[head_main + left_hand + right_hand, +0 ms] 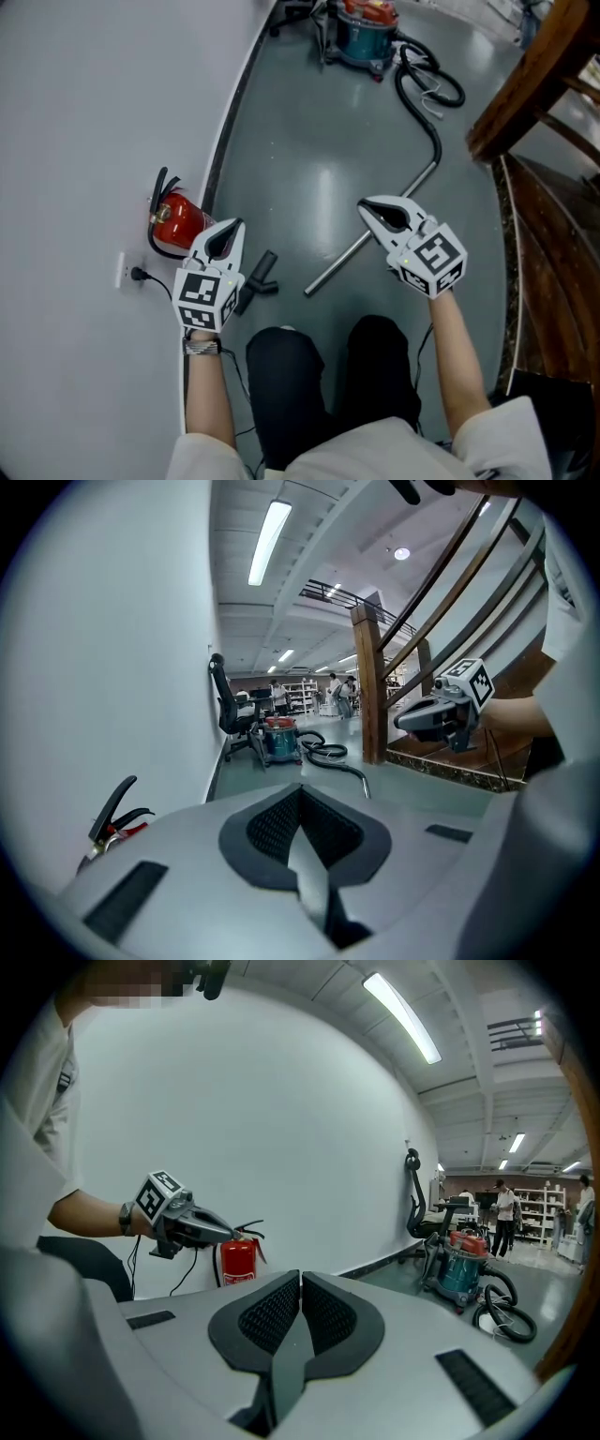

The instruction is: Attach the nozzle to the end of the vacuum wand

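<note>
**Wand and nozzle lie apart on open floor, both grippers empty**

The grey floor [309, 141] fills the middle of the head view and is open between its two edges. The white wall [84, 94] bounds it on the left along a dark curved skirting. A wooden stair rail [530, 80] closes it on the right.

At the top centre stands the vacuum cleaner [364, 33]. Its black hose [427, 94] loops down to the wand [339, 265], a thin, straight, bright metal tube. The wand's long axis runs diagonally from upper right to lower left, and its free end points to the lower left.

A red fire extinguisher [178, 220] sits against the wall at centre left.

The left gripper [232, 228] hangs over the wall's foot and the right gripper [367, 208] over the wand. Each has its jaws pressed together on nothing.

The nozzle [258, 279] is short and dark and lies on the floor just right of the left gripper. A clear gap separates it from the wand's free end.
</note>
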Action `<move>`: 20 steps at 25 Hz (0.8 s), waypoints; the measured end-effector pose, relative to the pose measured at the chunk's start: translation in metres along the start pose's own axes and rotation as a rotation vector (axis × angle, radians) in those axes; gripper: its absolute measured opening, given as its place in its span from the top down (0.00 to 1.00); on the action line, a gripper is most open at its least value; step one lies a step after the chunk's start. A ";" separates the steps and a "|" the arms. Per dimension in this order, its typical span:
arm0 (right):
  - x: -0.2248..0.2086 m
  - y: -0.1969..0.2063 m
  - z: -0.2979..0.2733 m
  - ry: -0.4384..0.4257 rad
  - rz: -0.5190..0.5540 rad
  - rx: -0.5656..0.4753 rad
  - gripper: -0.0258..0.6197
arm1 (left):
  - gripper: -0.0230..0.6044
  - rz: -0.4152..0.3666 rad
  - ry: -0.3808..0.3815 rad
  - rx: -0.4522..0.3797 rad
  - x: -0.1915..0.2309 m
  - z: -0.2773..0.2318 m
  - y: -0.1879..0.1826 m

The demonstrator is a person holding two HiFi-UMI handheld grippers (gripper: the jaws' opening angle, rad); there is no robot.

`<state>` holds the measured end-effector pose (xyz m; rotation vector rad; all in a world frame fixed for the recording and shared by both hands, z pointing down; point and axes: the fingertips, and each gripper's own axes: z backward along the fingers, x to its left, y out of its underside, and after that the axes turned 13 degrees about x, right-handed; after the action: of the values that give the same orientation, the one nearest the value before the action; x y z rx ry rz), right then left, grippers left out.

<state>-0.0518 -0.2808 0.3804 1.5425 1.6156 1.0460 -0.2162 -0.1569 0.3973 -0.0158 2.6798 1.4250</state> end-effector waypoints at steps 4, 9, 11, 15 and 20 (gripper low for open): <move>0.006 0.020 -0.006 -0.018 0.016 -0.001 0.91 | 0.96 -0.011 -0.009 0.007 -0.009 -0.005 0.020; 0.012 0.043 -0.017 -0.041 0.026 0.012 0.91 | 0.96 -0.030 0.011 0.046 -0.019 -0.020 0.053; 0.015 0.057 -0.028 -0.058 0.032 0.033 0.91 | 0.96 -0.036 0.032 0.069 -0.021 -0.028 0.070; 0.032 0.085 -0.055 -0.159 0.064 0.047 0.91 | 0.96 -0.057 0.070 0.111 -0.020 -0.051 0.107; 0.062 0.121 -0.090 -0.319 0.071 0.074 0.91 | 0.90 -0.095 0.156 0.162 -0.029 -0.082 0.151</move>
<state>-0.0805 -0.2307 0.5330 1.7272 1.4006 0.7373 -0.2033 -0.1414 0.5707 -0.2480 2.8676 1.2242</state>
